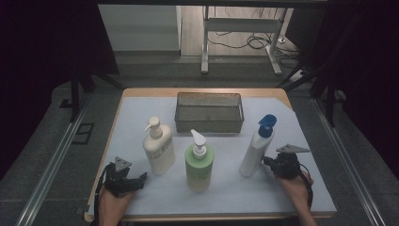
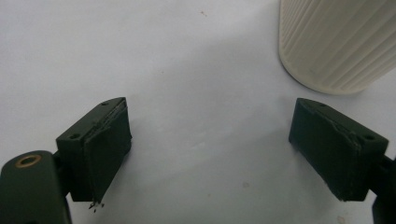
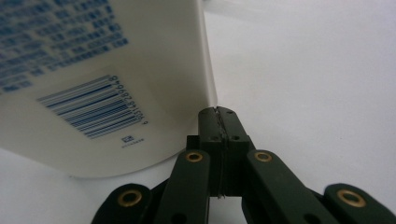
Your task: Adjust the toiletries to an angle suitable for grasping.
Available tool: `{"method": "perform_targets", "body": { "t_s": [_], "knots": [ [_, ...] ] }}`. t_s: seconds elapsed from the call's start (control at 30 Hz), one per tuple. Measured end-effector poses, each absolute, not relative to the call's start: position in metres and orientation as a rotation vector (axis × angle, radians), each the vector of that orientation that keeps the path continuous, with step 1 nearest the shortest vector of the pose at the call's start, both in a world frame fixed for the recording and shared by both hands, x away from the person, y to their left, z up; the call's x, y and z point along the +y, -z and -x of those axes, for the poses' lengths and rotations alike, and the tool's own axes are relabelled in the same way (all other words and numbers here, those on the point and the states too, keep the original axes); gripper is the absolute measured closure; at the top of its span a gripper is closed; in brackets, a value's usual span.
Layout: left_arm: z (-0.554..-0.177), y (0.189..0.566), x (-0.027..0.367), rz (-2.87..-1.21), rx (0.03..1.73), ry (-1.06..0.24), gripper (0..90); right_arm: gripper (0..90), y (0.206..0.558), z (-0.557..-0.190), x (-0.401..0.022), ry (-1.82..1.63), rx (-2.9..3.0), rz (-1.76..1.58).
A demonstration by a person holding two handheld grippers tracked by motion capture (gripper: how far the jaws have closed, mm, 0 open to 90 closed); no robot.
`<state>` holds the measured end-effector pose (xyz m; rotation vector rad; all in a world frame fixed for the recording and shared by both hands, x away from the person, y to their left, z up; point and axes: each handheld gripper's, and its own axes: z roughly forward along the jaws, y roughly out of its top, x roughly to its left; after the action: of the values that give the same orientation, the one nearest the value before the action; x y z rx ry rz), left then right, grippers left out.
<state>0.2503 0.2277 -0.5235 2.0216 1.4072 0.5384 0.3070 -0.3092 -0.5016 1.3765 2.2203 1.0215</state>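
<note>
White sheeting covers the tabletop (image 1: 141, 108). Near its right front corner, the right gripper (image 3: 218, 112) has its jaws pressed together with nothing between them, tips just beside the edge of the blue-capped bottle (image 1: 256, 147), which stands upright immediately to their left. The left gripper (image 2: 210, 154), jaws spread, sits near the left front corner beside the cream pump bottle (image 1: 158, 147). Between both stands the green pump bottle (image 1: 199, 161). At the back edge, the wire basket (image 1: 209, 124) looks empty.

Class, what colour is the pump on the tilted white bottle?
Blue: the pump tops the bottle, clearest in the high view.
</note>
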Motion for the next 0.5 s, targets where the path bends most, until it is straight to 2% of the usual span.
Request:
{"method": "perform_targets", "body": {
  "t_s": [0.5],
  "knots": [
    [-0.25, 0.523, 0.228, -2.023, 1.407, -0.538, 12.8, 89.8, 0.506, -0.32, -0.301, -1.036, 2.219, -1.385]
  ]
}}
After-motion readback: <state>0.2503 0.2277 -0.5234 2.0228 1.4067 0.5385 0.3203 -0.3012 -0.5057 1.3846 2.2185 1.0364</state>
